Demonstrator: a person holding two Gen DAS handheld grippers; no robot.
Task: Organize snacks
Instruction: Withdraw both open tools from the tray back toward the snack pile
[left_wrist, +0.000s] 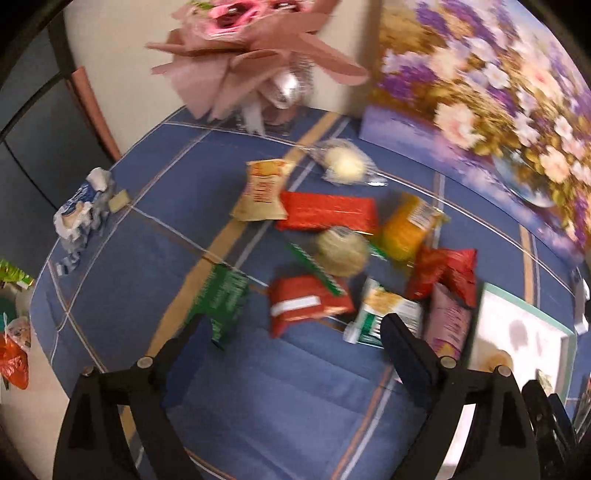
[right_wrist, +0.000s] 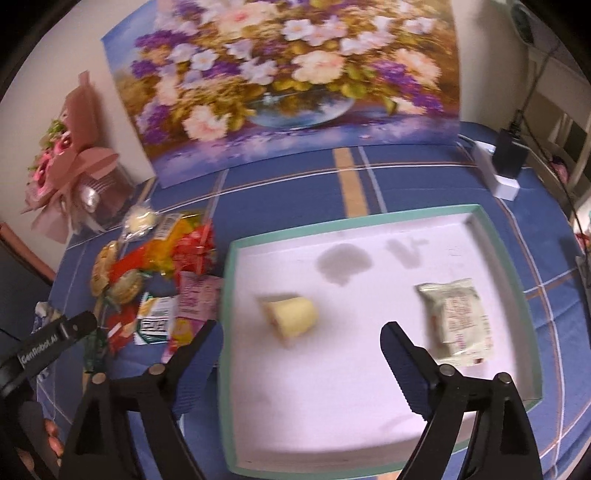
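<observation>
Lying jumbled, glossy snack packets (left_wrist: 325, 251)

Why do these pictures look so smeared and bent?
Left wrist view: motion blur smears the snack pile and flower painting; the fisheye lens curves the tablecloth stripes. Right wrist view: a bit sharper, tray edges bowed, dark corners.

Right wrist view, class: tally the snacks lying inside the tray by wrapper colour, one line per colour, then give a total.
Yellow: 1, the yellow snack
Cream-white: 1, the cream packet
Total: 2, both lying apart inside the tray
</observation>
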